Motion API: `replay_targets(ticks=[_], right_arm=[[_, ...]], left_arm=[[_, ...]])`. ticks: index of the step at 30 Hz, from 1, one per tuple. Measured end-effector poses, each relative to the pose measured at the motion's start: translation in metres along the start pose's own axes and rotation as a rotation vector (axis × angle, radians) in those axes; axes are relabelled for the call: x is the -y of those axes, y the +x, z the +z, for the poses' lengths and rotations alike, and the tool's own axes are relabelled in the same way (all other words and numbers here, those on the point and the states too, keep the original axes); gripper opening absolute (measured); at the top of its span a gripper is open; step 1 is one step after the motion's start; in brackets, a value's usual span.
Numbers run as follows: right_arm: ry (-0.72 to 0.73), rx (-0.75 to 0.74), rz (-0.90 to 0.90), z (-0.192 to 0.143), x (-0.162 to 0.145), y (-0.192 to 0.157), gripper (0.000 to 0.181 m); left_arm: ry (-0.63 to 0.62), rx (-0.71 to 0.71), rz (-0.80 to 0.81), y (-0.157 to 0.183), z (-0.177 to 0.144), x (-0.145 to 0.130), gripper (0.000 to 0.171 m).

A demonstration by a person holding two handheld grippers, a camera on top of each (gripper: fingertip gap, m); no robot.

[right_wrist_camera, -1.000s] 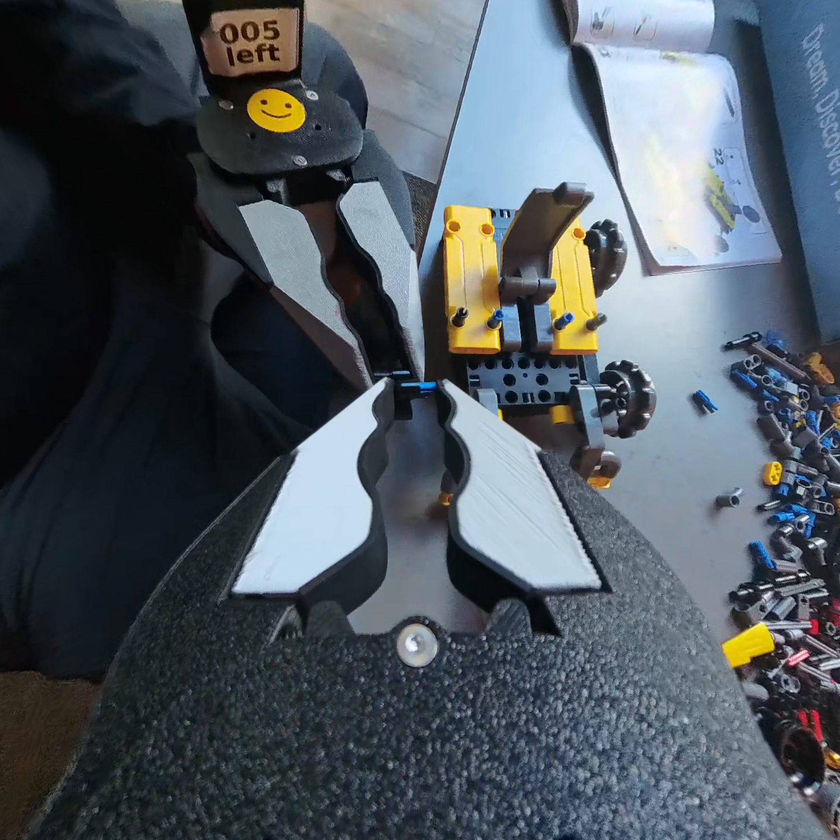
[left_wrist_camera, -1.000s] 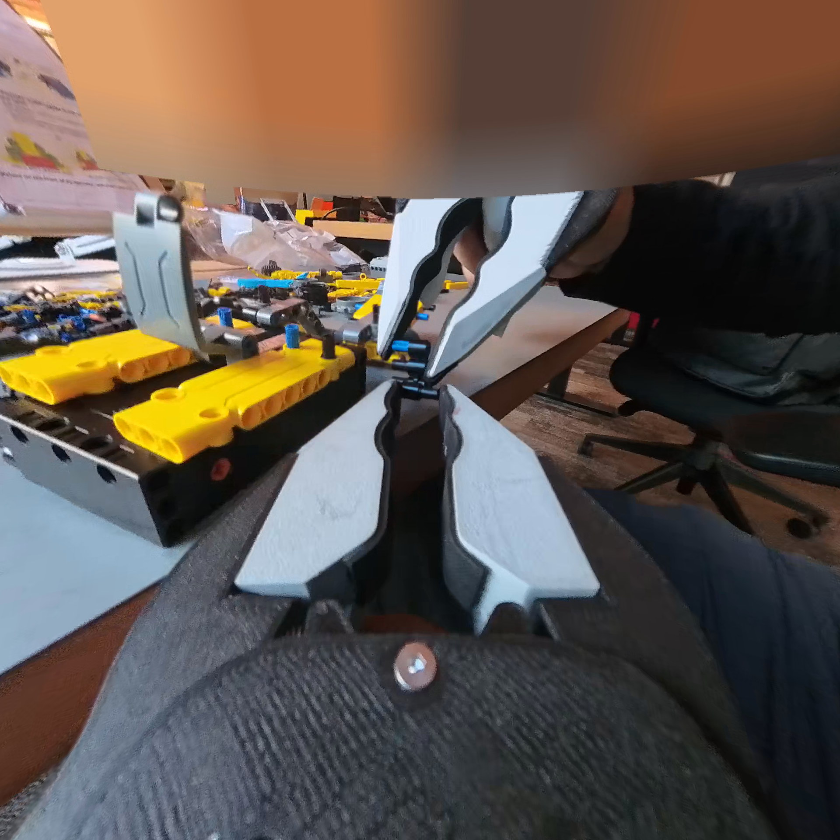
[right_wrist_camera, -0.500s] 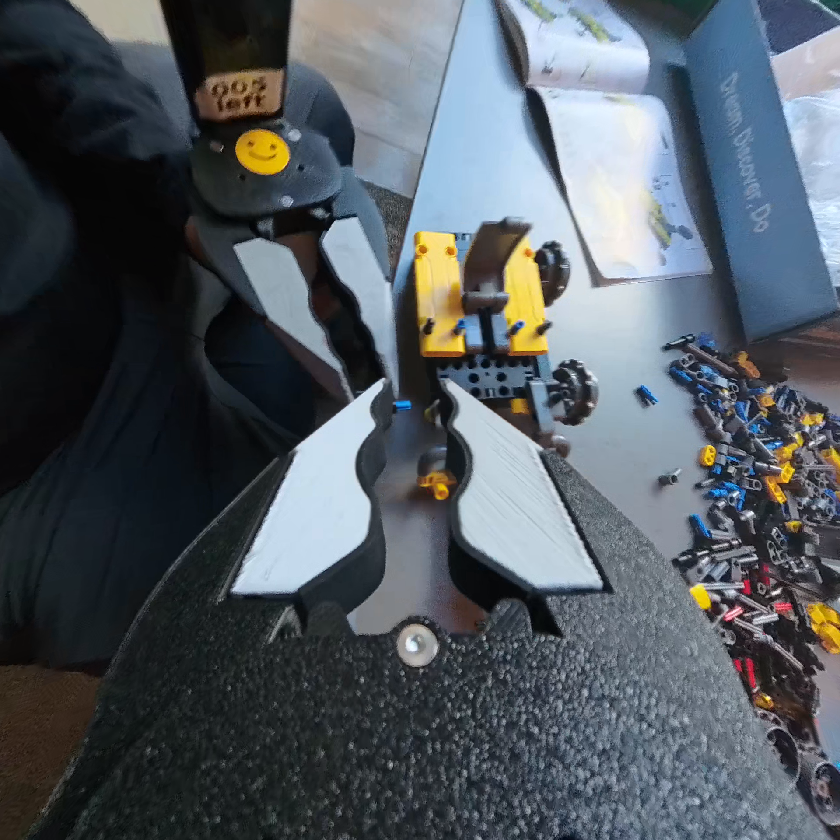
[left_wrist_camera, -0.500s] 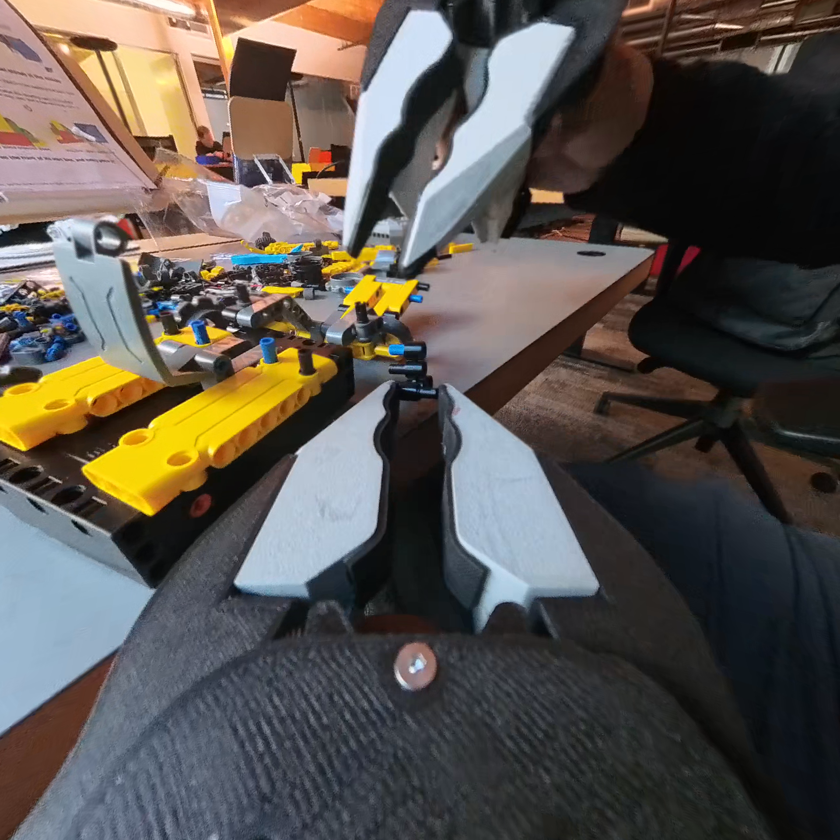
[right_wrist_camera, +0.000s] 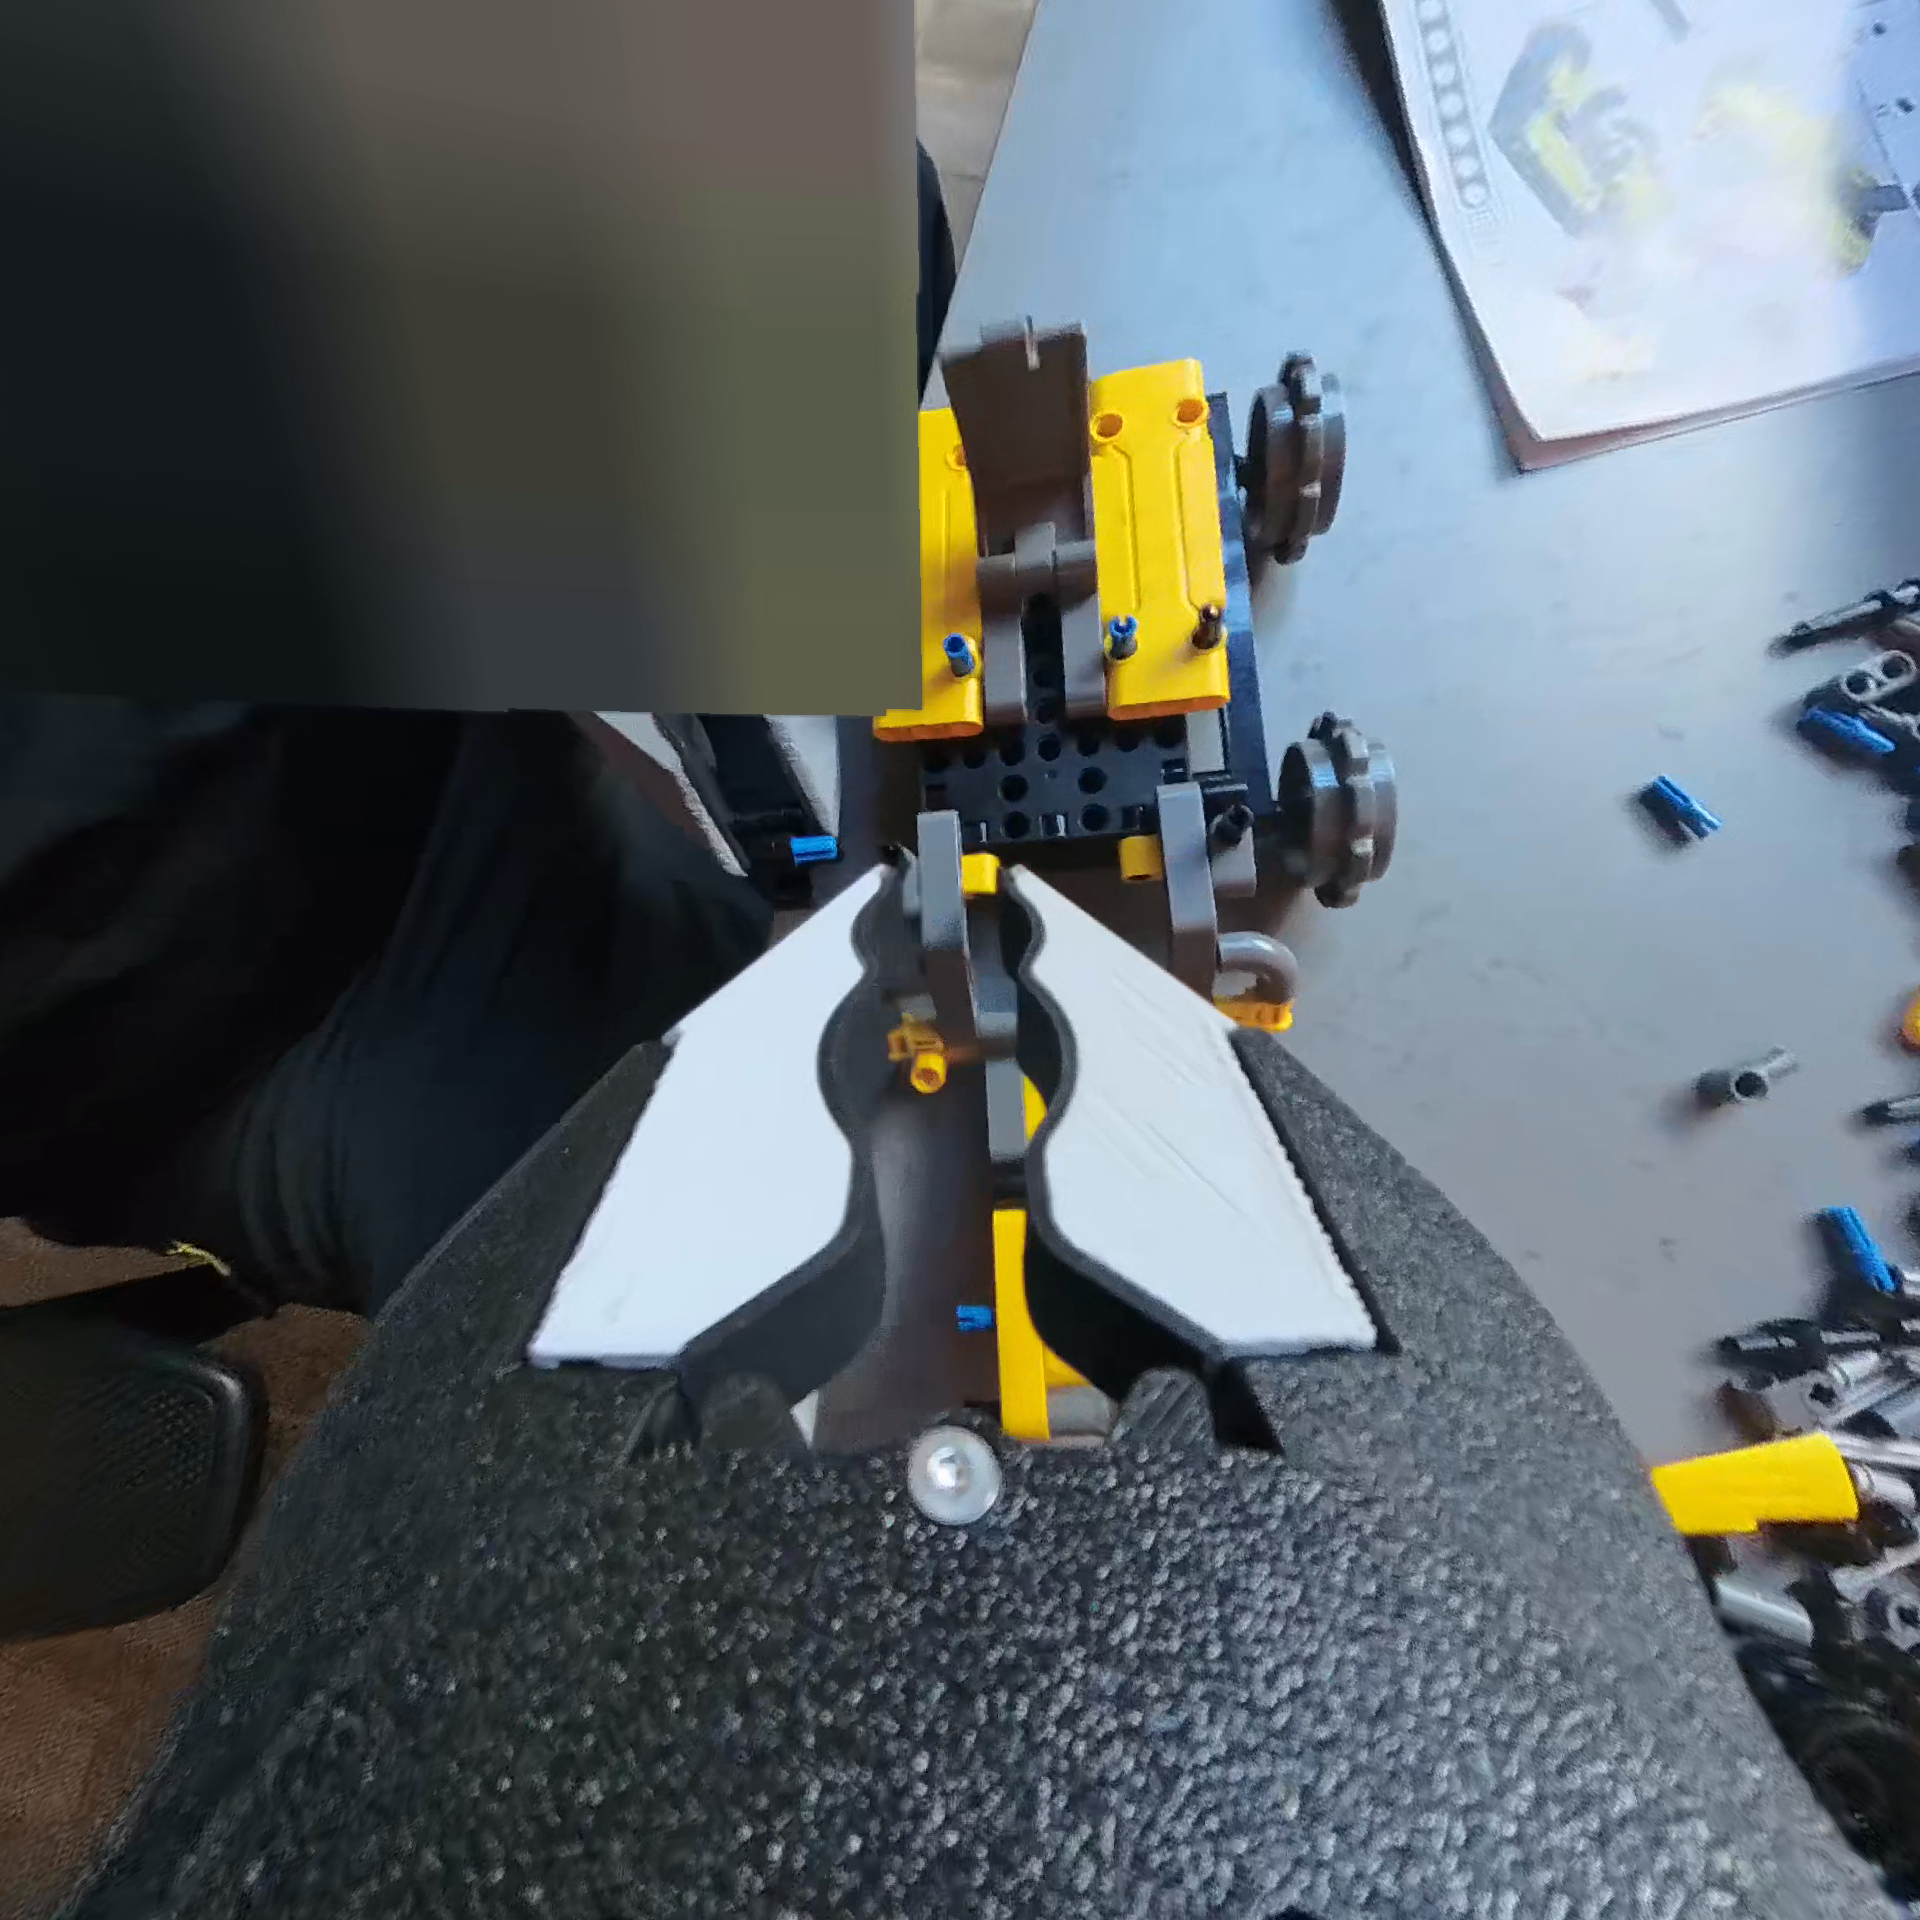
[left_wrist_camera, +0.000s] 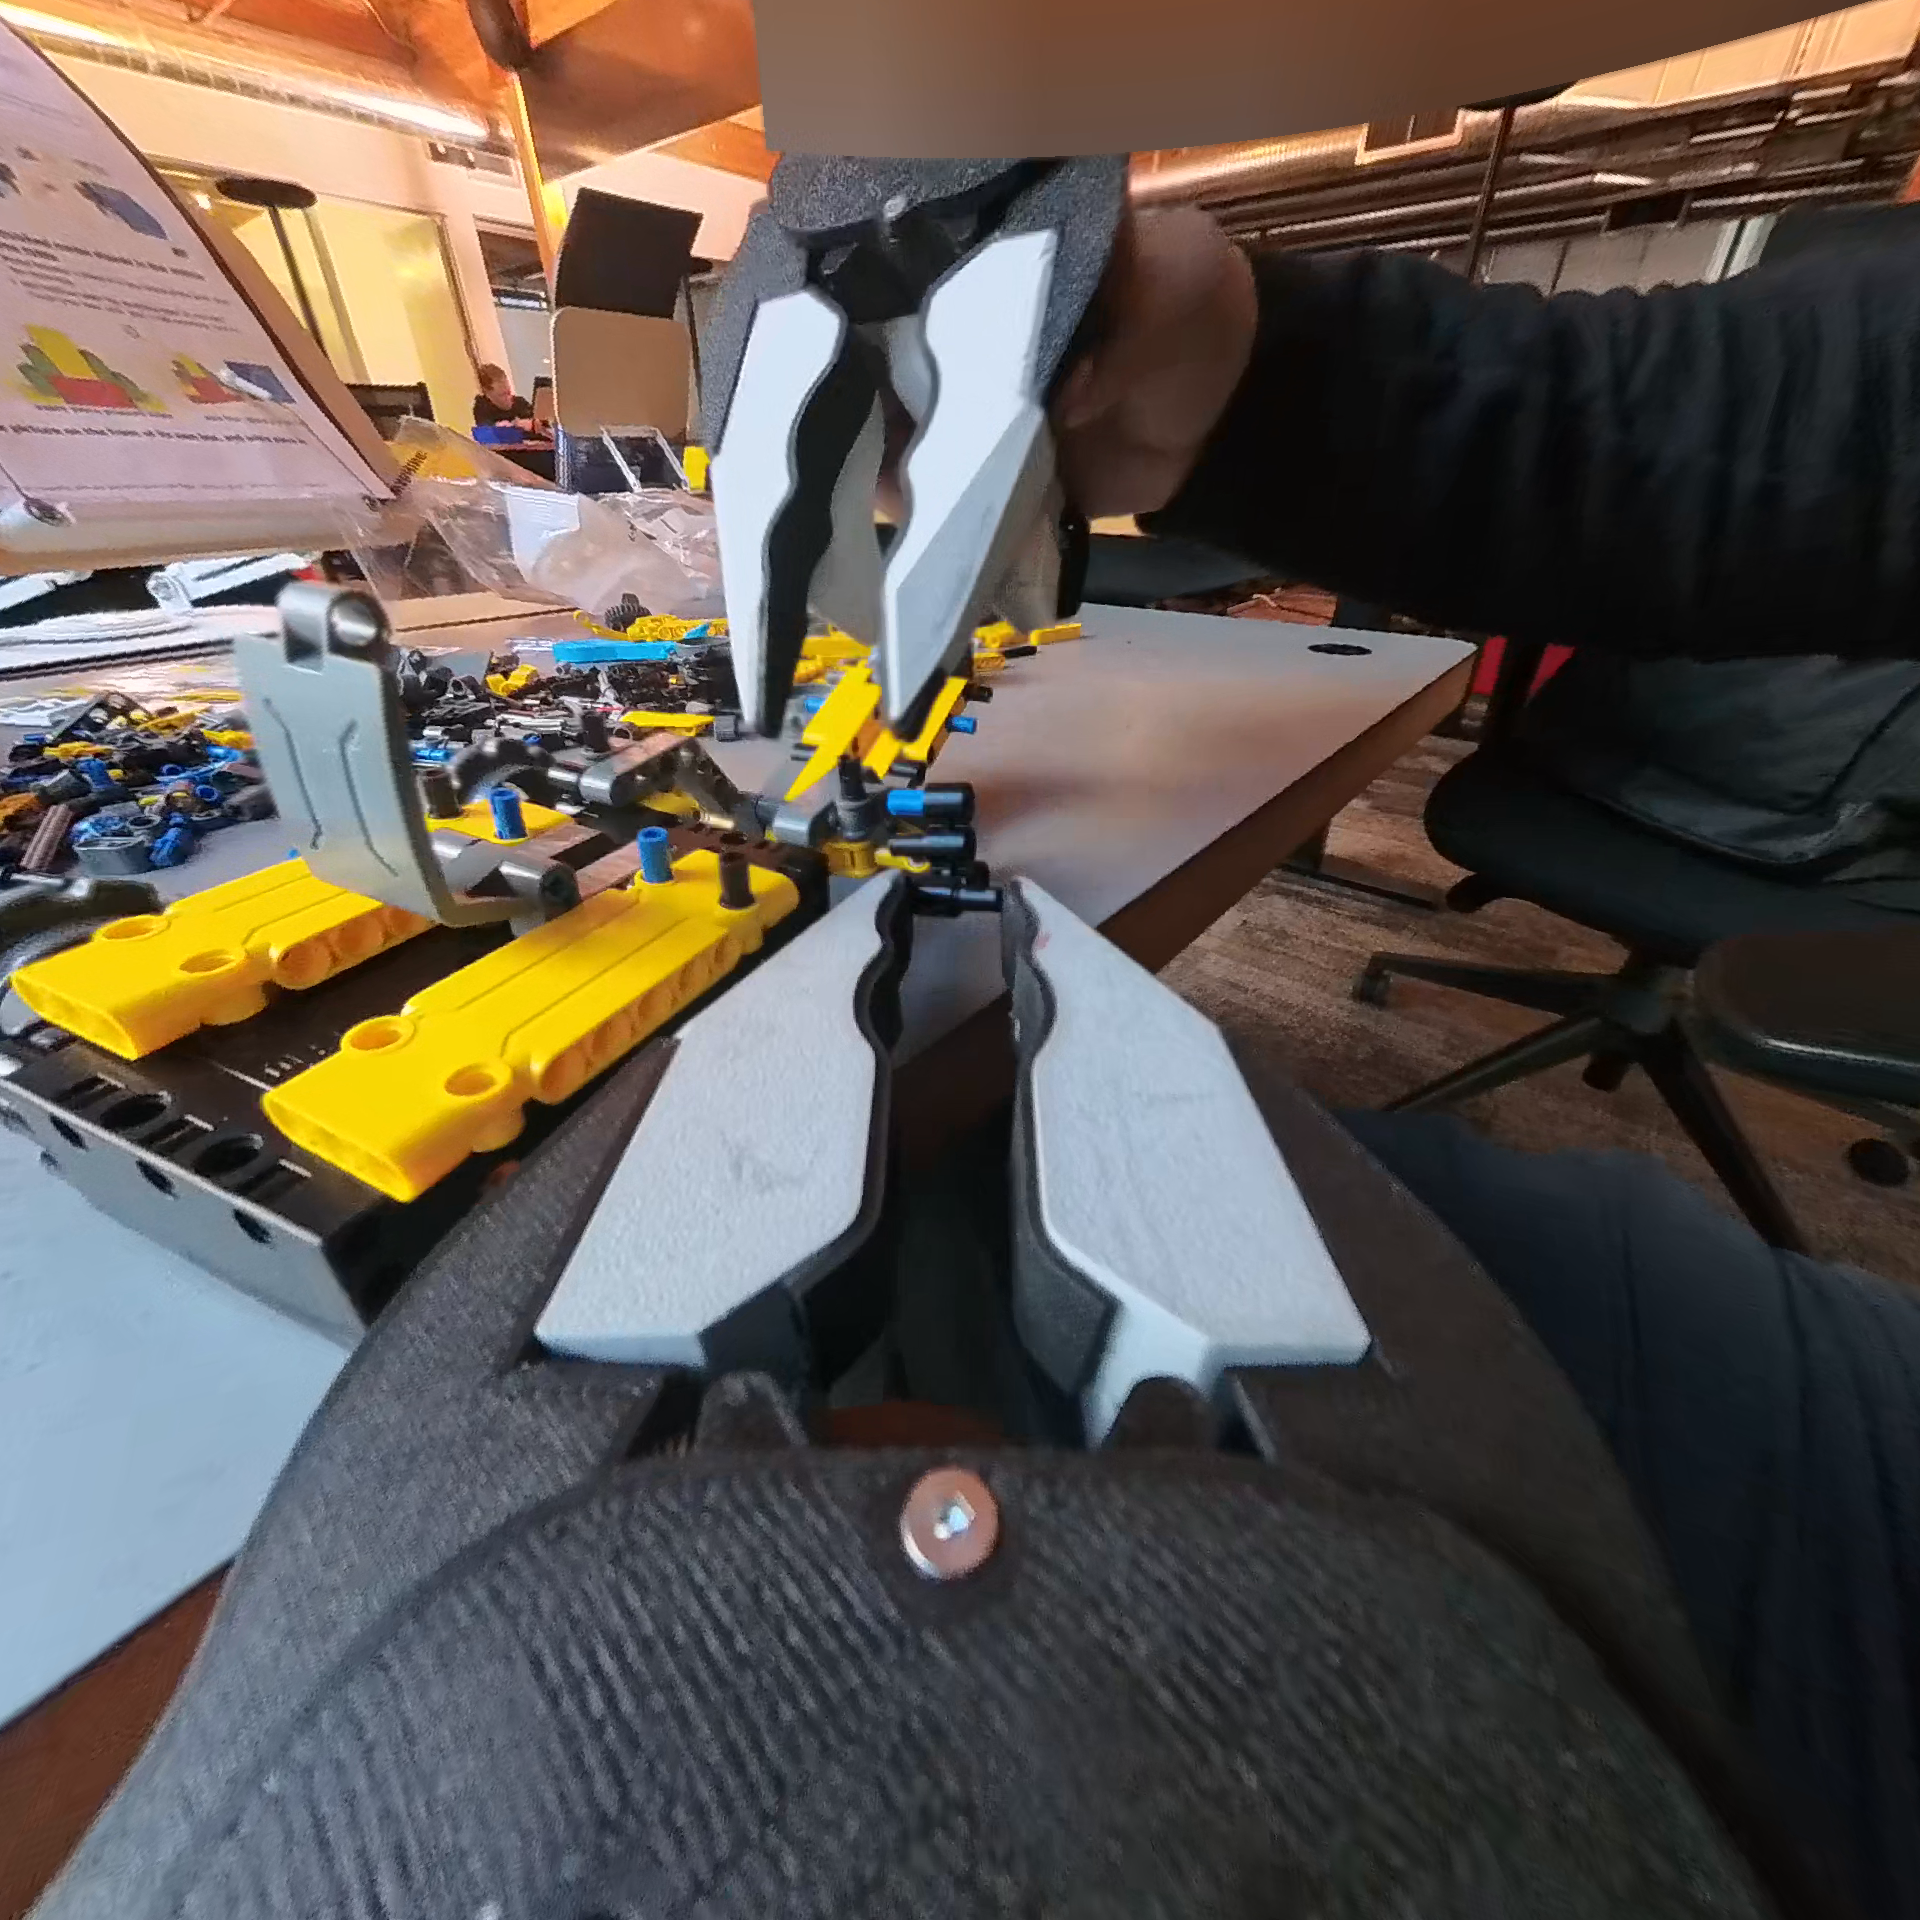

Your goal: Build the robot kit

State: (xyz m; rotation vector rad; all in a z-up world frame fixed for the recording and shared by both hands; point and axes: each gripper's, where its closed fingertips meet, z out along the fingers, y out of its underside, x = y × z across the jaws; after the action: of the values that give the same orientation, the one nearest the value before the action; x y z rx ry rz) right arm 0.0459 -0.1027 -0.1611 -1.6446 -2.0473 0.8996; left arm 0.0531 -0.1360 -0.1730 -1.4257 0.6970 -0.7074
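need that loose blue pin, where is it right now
In the right wrist view, the blue pin lies alone on the grey table, right of the yellow model's dark gear wheels.

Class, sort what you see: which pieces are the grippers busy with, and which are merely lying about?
In hand: left gripper shut on a black pin connector; right gripper open astride the grey liftarm of the yellow-and-black model.

Lying about: loose-parts pile, single blue pin, grey connector, instruction booklet, office chair.

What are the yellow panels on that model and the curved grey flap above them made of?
Yellow panels: apparently moulded plastic, smooth and slightly glossy, with crisp round holes. Curved grey flap: looks like matte plastic too, with moulded grooves, though its silvery tone leaves that less sure.
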Motion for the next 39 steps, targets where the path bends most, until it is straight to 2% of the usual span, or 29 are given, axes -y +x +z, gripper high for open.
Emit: replay_targets(ticks=[4,5,8,11,17,22,25,28,39], right_arm=[[0.038,0.076,0.004,-0.001,0.011,-0.010,0.041],[0.028,0.076,0.007,0.002,0.011,-0.009,0.041],[0.002,0.111,0.014,0.010,0.008,-0.013,0.038],[0.030,0.127,0.024,0.009,0.011,-0.014,0.032],[0.041,0.163,0.027,0.007,0.012,-0.018,0.037],[0.035,0.101,-0.087,0.008,0.015,-0.022,0.016],[-0.025,0.091,-0.085,0.013,0.009,-0.022,0.022],[-0.051,0.073,-0.106,0.015,0.006,-0.023,0.016],[-0.176,-0.066,-0.210,0.018,0.000,-0.021,0.016]], left_arm=[[0.027,-0.013,-0.025,-0.004,-0.003,0.003,0.014],[0.023,-0.012,-0.024,-0.005,-0.003,0.004,0.014],[0.005,0.007,-0.025,-0.006,-0.003,0.003,0.014],[-0.017,0.014,-0.099,-0.009,-0.002,0.004,0.014],[-0.061,0.001,-0.084,-0.011,-0.002,0.002,0.014],[-0.061,-0.015,-0.060,-0.008,-0.002,0.002,0.014],[-0.050,-0.022,-0.048,-0.007,-0.003,0.001,0.014],[-0.054,-0.021,-0.032,-0.006,-0.002,0.000,0.014],[-0.041,0.010,0.040,-0.007,-0.002,-0.001,0.014]])
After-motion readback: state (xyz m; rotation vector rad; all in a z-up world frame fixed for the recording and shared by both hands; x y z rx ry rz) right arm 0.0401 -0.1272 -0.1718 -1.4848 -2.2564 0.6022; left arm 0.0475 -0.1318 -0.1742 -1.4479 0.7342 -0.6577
